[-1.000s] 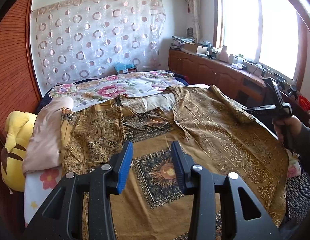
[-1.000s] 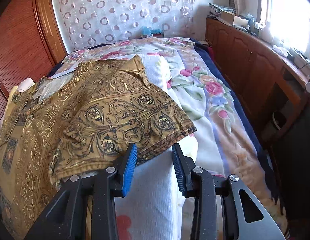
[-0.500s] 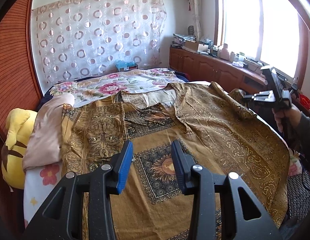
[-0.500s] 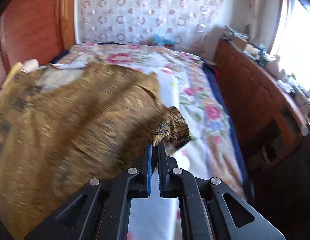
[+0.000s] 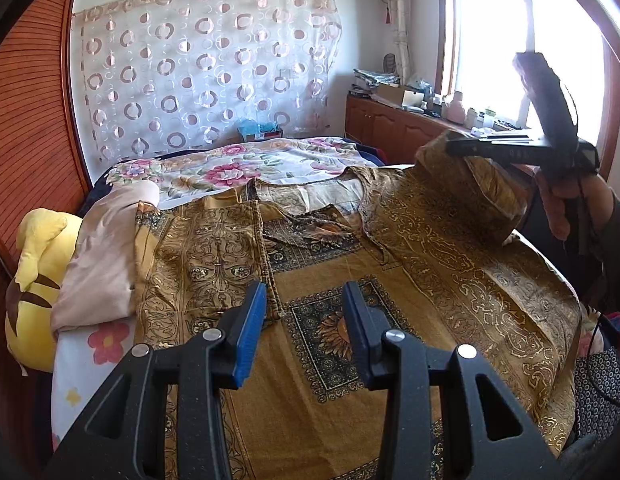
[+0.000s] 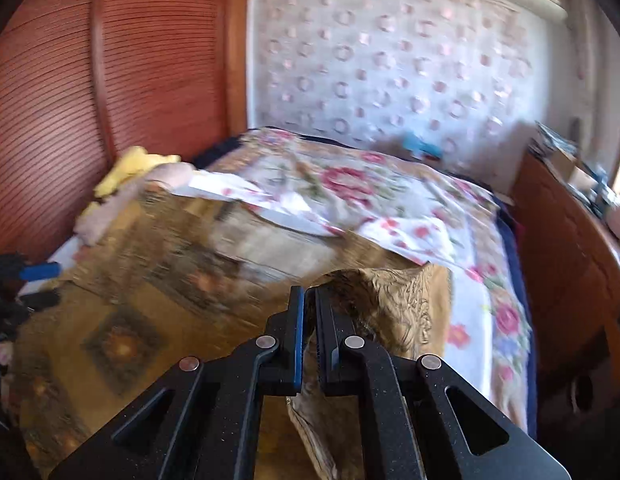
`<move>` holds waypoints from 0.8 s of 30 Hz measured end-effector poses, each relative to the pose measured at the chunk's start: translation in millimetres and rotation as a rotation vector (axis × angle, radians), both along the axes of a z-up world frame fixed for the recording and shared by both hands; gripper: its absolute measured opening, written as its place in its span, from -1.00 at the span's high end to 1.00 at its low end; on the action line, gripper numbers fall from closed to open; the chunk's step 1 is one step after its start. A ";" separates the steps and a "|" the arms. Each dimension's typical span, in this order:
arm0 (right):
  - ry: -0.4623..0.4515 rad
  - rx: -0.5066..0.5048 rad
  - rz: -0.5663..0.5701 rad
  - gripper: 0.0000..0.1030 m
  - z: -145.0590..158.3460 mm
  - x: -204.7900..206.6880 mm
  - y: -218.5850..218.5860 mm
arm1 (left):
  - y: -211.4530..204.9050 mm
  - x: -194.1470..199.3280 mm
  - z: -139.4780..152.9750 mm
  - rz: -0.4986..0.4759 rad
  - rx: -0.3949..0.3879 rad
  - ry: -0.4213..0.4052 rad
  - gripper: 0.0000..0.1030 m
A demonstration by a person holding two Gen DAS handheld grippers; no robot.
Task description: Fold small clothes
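Clearly the golden-brown patterned tunic [image 5: 390,280] is a soft, light, limp thing: it lies spread flat over the bed [image 5: 238,160], front up, neckline toward the floral bedspread, and it drapes and creases wherever it is lifted. The right gripper [image 6: 307,300] has its blue pads pressed together on the hem of the right sleeve [image 6: 394,300], which hangs raised off the bed and curled over toward the middle of the garment. The left gripper [image 5: 304,320] hovers above the lower front, near the dark sun-motif panel [image 5: 334,332], its jaws partly apart and holding nothing. The left sleeve [image 5: 206,256] looks already turned in over the body, beside the pale pink pillow [image 5: 106,256] and the yellow plush toy [image 5: 34,292].

Such thin cloth will likely sag and slip into wrinkles if carried by one point, so an edge grip at the cuff or hem suits it best, with the free jaws taking the bottom hem or pinning the fold line. It should not tear under a gentle pull, though the fabric may slide on the bedspread
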State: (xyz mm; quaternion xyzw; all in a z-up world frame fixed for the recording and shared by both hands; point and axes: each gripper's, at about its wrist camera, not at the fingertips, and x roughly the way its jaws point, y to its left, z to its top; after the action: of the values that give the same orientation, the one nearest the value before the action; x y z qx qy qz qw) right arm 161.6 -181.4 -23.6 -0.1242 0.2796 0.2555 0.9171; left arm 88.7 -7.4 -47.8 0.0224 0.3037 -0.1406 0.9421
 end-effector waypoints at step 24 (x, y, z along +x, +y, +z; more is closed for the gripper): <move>0.145 -0.105 -0.192 0.25 -66.8 42.2 -44.8 | 23.3 11.1 -4.0 0.057 0.011 0.018 0.22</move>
State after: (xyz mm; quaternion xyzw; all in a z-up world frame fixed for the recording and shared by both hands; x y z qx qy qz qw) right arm 203.8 -226.2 -90.3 -0.1260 0.3689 0.1600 0.9069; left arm 99.8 15.9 -51.8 0.0177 0.3135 -0.1120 0.9428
